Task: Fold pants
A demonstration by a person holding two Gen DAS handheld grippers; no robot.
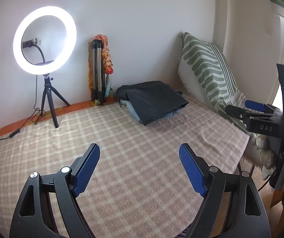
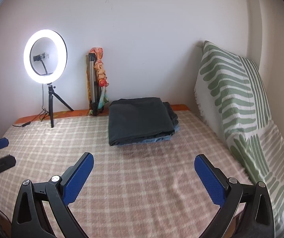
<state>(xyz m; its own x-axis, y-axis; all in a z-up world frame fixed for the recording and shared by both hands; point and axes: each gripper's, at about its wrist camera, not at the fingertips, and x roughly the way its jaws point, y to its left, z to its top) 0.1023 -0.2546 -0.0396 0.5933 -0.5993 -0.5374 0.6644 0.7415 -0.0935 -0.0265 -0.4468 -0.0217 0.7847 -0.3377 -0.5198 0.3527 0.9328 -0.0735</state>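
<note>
A stack of folded pants [image 2: 141, 120], dark pair on top with denim showing beneath, is seen lying at the far side of the bed [image 2: 142, 178], near the wall, so the folding is judged finished or nearly so. Two claws are counted: the left claw [image 1: 139, 168] and the right claw [image 2: 143, 176], both spread wide and empty, held over the checked blanket well short of the pile. One ring light [image 2: 45, 56] is seen.

Mounted behind each pair of fingers, angled down across the bed [image 1: 142, 138]; both sharing the ring light [image 2: 45, 56] and wall.
</note>
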